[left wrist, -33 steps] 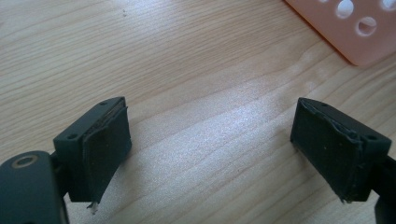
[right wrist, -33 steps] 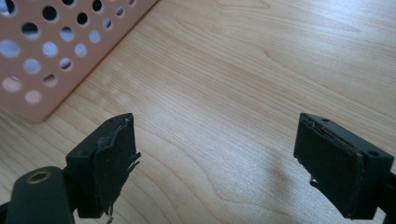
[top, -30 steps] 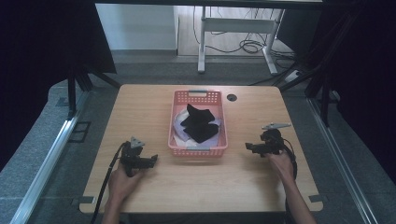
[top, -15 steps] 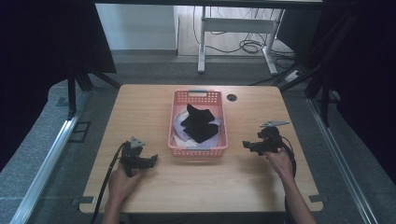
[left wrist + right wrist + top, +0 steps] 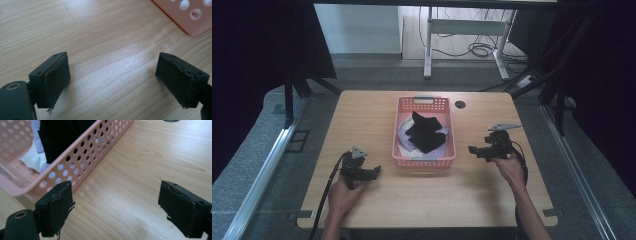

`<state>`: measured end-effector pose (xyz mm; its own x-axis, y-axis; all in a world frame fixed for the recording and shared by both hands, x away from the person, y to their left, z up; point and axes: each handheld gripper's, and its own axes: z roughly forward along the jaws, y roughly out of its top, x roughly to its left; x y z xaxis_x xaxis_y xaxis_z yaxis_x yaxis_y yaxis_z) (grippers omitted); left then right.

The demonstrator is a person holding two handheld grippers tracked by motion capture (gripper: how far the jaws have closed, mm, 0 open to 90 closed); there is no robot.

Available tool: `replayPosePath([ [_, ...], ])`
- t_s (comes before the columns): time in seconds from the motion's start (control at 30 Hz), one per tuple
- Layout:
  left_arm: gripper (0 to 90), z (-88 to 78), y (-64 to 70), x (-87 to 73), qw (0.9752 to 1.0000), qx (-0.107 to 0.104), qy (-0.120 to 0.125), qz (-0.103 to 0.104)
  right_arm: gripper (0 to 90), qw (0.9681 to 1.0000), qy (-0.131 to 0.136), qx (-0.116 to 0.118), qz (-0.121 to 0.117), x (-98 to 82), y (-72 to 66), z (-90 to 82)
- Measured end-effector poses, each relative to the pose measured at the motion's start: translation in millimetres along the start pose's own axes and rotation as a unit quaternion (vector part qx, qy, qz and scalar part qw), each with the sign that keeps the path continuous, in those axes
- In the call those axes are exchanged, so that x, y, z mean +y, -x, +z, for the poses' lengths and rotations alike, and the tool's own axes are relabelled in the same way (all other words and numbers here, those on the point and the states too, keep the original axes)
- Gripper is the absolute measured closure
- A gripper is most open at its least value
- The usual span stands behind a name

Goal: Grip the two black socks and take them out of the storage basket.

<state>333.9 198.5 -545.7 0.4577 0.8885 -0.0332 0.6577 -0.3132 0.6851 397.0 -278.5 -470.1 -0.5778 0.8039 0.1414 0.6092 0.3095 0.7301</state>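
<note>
Both the left gripper (image 5: 374, 171) and the right gripper (image 5: 473, 149) flank the pink perforated plastic basket (image 5: 424, 161), jaws spread and empty, poised to reach for the black cloth (image 5: 426, 132) inside.

Left hand-held gripper (image 5: 374, 171) jaws wide apart, right hand-held gripper (image 5: 473, 149) likewise, both pointing inward

the black cloth (image 5: 426, 132) hides most of the basket's (image 5: 424, 161) pale clothes.
</note>
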Motion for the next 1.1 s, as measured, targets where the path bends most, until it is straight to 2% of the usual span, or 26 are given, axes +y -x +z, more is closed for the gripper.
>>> replayPosePath([
  [0.23,11.9,-0.1,0.0,0.1,1.0,0.0,-0.001,0.0,13.2,1.0,0.003,0.002,0.001,11.9,-2.9,-2.0],
  [0.37,11.9,-0.1,0.0,0.1,1.0,0.0,-0.001,0.0,13.2,0.9998,0.008,0.016,0.008,18.7,-4.6,-2.7],
  [0.77,11.9,-0.1,-0.1,0.0,1.0,0.0,-0.001,0.0,11.9,0.9994,0.006,0.032,-0.014,49.3,-22.9,-1.8],
  [0.83,11.9,-0.1,-0.1,0.0,1.0,0.0,-0.001,0.001,11.9,0.999,0.005,0.037,-0.026,57.7,-30.6,1.2],
  [1.1,11.9,-0.1,-0.1,0.0,1.0,0.0,-0.001,0.001,14.1,0.9979,0.002,0.051,-0.039,74.1,-44.2,14.3],
])
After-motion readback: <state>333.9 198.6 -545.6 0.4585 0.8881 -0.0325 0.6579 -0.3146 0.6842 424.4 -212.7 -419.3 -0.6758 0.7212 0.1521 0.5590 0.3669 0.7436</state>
